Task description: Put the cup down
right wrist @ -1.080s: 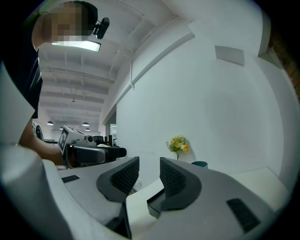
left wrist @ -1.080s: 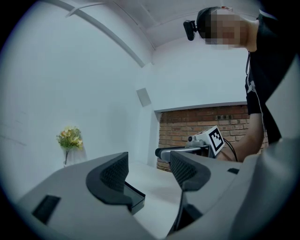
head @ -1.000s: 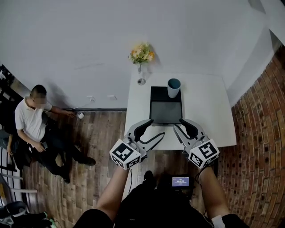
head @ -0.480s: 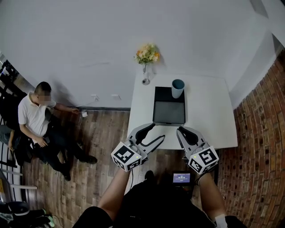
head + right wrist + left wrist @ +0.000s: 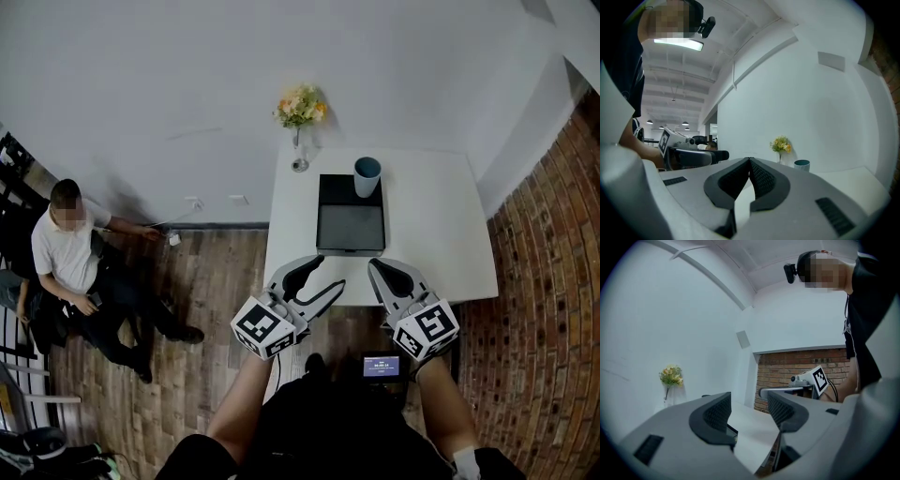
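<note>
A teal cup stands upright on the far right corner of a black tray on the white table; it also shows small in the right gripper view, cup. My left gripper hovers at the table's near edge, open and empty, as its own view shows the left gripper with a wide gap. My right gripper is beside it; its jaws have just been closing and now meet with nothing between them, as seen on the right gripper. Both are well short of the cup.
A small vase of flowers stands at the table's far left corner. A person sits on the wooden floor side at left. A brick wall runs along the right. A small screen device is below my hands.
The right gripper's jaws went from parted to fully together, with nothing caught. Both grippers sit slightly back from the tray. The cup has stayed on the tray.
</note>
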A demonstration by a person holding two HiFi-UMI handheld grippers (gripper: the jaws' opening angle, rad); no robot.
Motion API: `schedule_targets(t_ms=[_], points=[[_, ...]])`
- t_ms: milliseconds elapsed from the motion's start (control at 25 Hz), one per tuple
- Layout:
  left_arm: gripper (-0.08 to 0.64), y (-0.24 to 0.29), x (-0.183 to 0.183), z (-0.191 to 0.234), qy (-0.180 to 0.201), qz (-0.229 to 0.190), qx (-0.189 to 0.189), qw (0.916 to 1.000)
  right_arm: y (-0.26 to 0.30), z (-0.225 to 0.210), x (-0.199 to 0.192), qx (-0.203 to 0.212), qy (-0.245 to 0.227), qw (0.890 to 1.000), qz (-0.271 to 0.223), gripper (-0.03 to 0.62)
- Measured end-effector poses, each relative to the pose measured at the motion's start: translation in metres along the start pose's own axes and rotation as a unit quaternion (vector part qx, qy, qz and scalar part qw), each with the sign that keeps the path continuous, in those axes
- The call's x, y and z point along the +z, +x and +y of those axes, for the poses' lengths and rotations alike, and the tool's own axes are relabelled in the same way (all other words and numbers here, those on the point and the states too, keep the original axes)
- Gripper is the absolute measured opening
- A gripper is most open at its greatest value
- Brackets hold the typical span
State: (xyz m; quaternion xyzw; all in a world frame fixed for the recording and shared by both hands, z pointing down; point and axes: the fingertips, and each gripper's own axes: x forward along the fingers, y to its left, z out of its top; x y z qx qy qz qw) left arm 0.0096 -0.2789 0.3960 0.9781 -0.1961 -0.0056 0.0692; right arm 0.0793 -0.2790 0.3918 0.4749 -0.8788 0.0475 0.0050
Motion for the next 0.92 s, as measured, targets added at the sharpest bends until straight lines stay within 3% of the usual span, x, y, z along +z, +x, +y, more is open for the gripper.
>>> schedule_targets(t_ms=[920], points=[[0.246,0.004,0.000,-0.012,0.003,0.003,-0.008,1.0000,-0.013,-0.004,-0.001,-0.013,-0.016,1.000,0.007,0.012]])
